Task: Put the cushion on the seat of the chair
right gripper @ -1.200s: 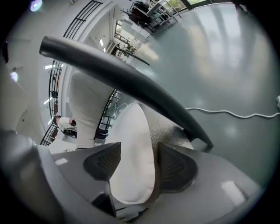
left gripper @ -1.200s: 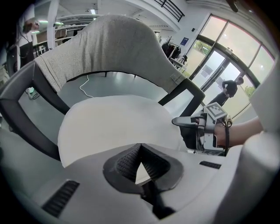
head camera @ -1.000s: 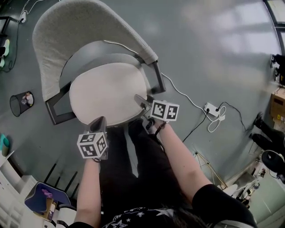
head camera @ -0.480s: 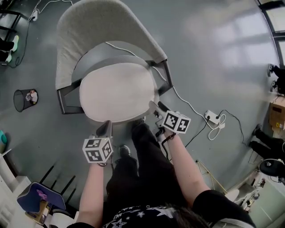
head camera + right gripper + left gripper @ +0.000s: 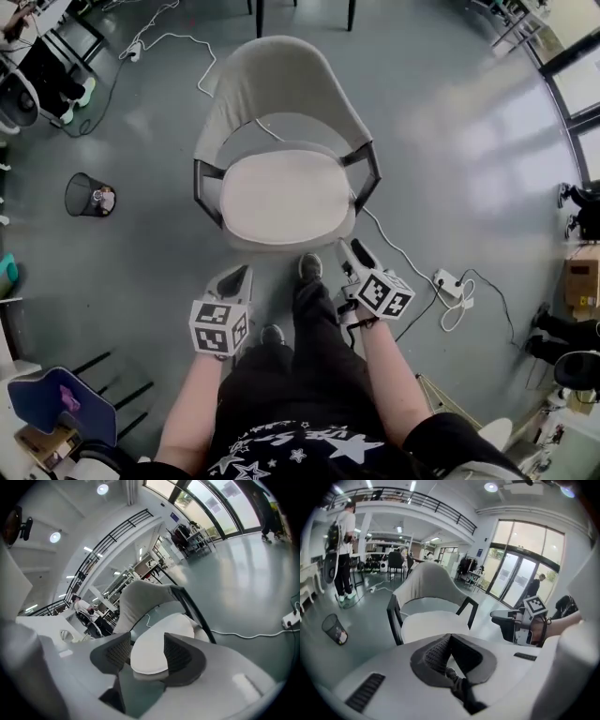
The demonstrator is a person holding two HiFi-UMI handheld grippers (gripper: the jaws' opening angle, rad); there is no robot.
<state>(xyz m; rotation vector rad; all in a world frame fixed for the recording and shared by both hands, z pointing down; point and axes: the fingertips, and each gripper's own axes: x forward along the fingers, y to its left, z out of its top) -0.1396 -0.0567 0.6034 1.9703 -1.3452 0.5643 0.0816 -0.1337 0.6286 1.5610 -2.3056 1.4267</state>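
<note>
We see the cushion [image 5: 286, 195] on the chair [image 5: 281, 84] seat at twelve o'clock, as wanted, left gripper [image 5: 244, 272] fingers pressed together, right gripper [image 5: 350, 248] fingers spread though just narrowing, both empty, so no move seems left.

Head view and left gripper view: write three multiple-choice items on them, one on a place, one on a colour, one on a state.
1. In the head view, on which side of the chair does the wastebasket stand?
A. left
B. right
C. under it

2. What colour is the cushion on the chair?
A. black
B. off-white
C. red

3. How do the jaws of the left gripper stand?
A. shut, empty
B. clamped on the cushion
C. wide apart

Answers:
1 A: the wastebasket sits on the floor at the picture's left, apart from the chair.
2 B: the cushion shows pale cream against the dark frame.
3 A: the tips meet with nothing gripped between them.
</note>
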